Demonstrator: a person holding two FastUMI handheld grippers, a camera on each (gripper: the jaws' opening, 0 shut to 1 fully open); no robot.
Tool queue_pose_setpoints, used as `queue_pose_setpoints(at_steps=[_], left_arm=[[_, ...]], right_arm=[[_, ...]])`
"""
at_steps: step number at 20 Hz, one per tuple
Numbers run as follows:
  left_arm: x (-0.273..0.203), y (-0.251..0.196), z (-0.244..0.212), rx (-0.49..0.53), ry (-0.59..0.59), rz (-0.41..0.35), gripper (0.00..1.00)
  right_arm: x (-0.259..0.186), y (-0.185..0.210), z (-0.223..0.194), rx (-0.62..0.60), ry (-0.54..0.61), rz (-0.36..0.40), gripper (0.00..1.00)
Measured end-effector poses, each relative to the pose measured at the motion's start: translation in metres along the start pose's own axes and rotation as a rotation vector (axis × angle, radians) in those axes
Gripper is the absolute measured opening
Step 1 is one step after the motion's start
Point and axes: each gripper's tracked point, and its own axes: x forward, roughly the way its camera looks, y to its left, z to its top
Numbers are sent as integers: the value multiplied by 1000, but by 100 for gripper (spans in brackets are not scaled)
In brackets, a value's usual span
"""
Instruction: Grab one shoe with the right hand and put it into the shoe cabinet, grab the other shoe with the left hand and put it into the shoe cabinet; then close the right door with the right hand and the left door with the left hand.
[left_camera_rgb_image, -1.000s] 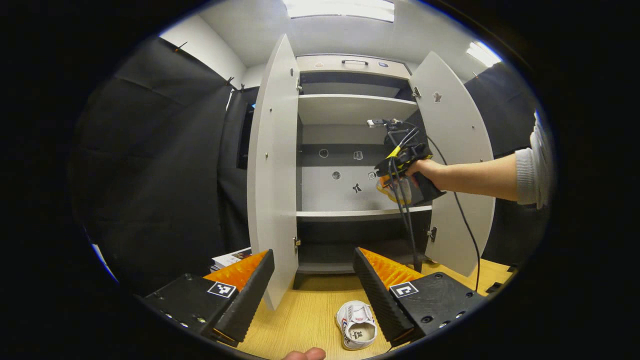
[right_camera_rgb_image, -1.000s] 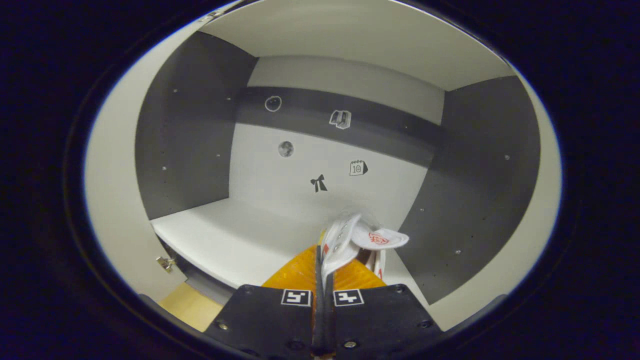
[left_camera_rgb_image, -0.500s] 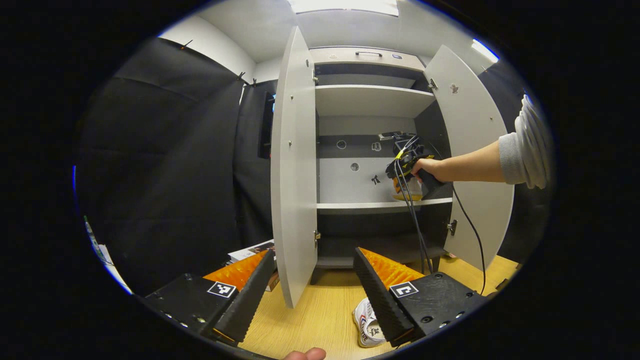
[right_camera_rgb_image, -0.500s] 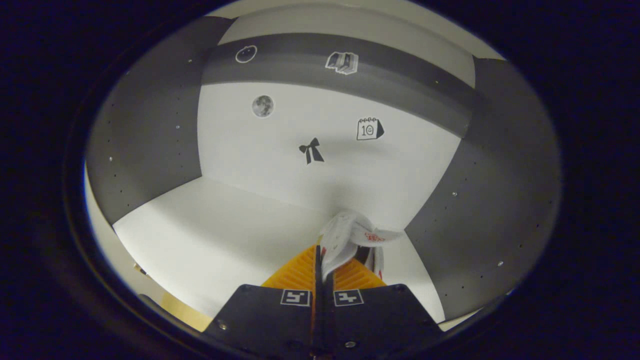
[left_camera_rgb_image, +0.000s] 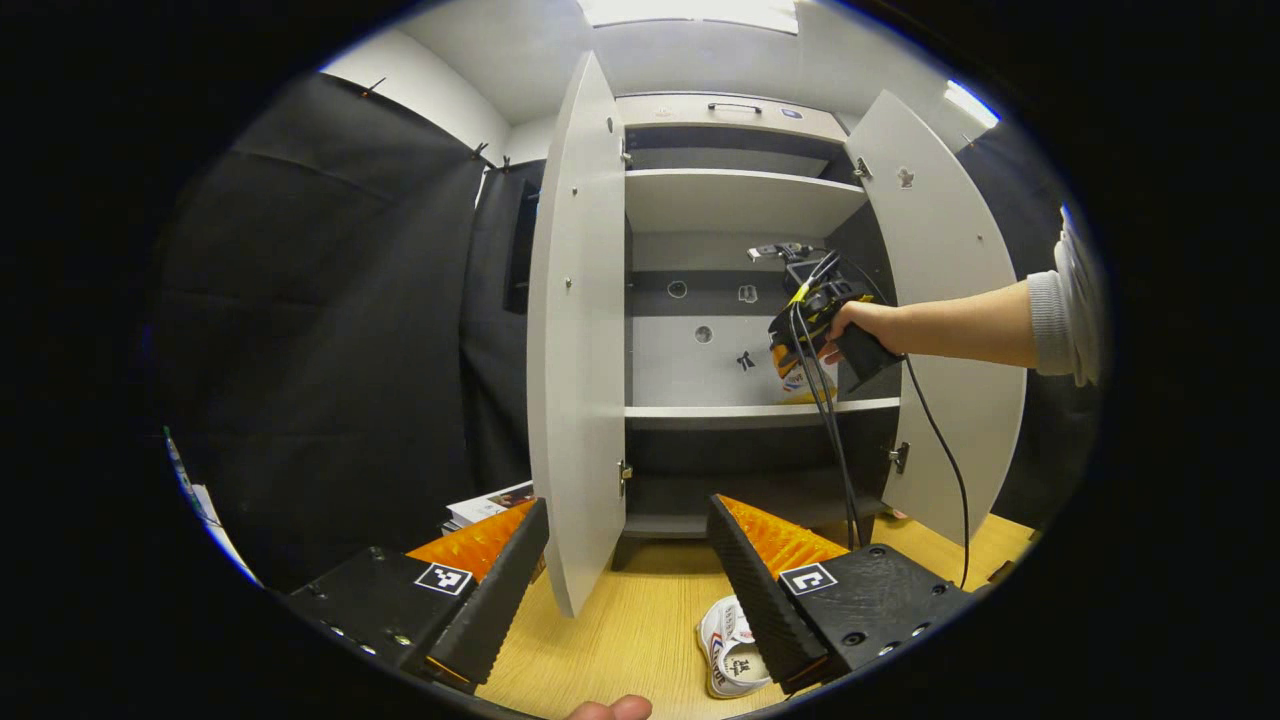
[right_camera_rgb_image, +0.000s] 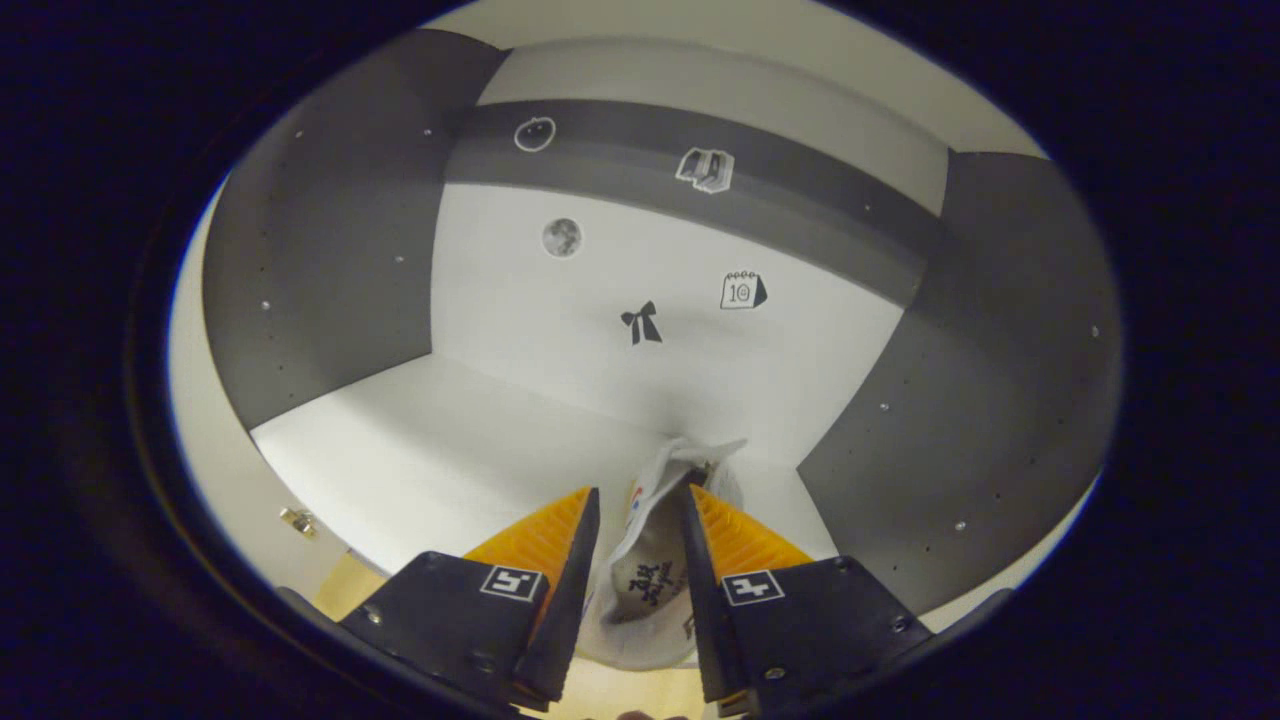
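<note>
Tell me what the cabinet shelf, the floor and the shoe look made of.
Shelf: matte white laminate board, probably; smooth, flat, no grain.
Floor: light wood or wood-look laminate, fine grain lines.
Shoe: white fabric or soft synthetic; it creases.

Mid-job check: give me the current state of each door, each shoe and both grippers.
Left door: open.
Right door: open.
First shoe: on the middle shelf, between the spread fingers.
Second shoe: on the wooden floor, not yet picked up.
Right gripper: open, inside the cabinet.
Left gripper: open, holding nothing.
</note>
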Motion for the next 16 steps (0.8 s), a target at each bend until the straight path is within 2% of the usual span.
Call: queue_pose_setpoints(at_steps=[2, 3, 4, 7, 8, 10, 12, 13, 16], left_arm=[[-1, -7, -1, 2, -1, -18, 95], [-2, -10, -3, 5, -3, -26, 96], [-3, -13, -4, 7, -4, -34, 96], [-5, -23, -9, 15, -6, -52, 96], [-5, -25, -10, 11, -10, -59, 96], [-6, -32, -14, -16, -15, -84, 95], [-8, -40, -23, -33, -5, -112, 96], [-9, -44, -31, -34, 10, -120, 95], [-8, -58, -63, -15, 84, -153, 95]], right_arm=[[-34, -4, 4, 13, -90, -13, 52], [-53, -3, 2, 30, -139, -13, 58], [-74, -3, -1, 43, -184, -12, 52], [-143, -3, -20, 66, -321, -19, 53], [-168, -2, -29, 78, -369, -19, 60], [-219, 1, -58, 132, -446, -2, 60], [-255, -3, -90, 161, -490, -20, 98], [-270, -4, -108, 176, -500, -27, 97], [-308, 14, -156, 201, -511, 26, 96]])
